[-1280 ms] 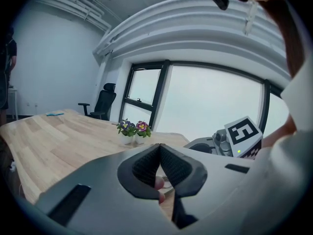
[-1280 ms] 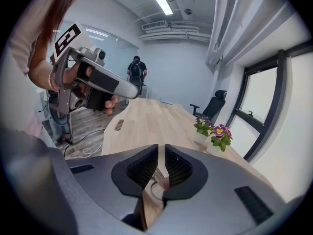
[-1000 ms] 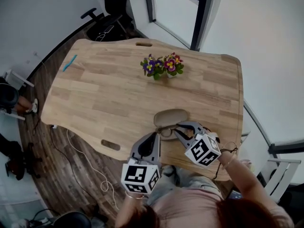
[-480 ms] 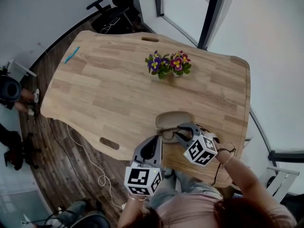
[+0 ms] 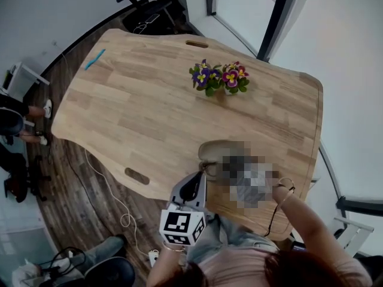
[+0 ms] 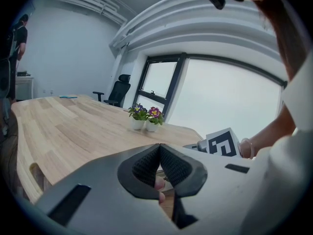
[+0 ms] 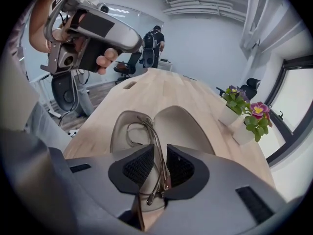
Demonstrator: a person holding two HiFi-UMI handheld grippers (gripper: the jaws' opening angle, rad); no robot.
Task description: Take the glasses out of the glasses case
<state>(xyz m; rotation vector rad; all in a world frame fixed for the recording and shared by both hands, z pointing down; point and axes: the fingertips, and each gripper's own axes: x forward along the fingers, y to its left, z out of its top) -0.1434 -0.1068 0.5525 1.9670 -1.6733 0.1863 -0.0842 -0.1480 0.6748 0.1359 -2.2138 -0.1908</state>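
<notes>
The beige glasses case [image 7: 183, 124] lies open on the wooden table [image 5: 149, 106] near its front edge, and shows in the head view as the case [image 5: 215, 150]. Thin metal-framed glasses [image 7: 152, 141] stand folded over the case's hollow. My right gripper [image 7: 160, 152] is shut on them, frame pinched between the pads. In the head view a blurred patch covers that gripper. My left gripper [image 5: 197, 175] hovers just left of the case at the table edge. Its jaws [image 6: 159, 147] are shut with nothing in them.
Two small pots of flowers [image 5: 218, 78] stand past the case toward the table's far side. A blue object [image 5: 94, 58] lies at the far left corner. An office chair [image 5: 146, 5] is beyond the table. A cable [image 5: 114, 199] runs over the floor.
The right gripper's jaws narrowed round the glasses over the earlier frames. The head camera has shifted, so the table sits a little higher and to the right. The left gripper has hardly moved.
</notes>
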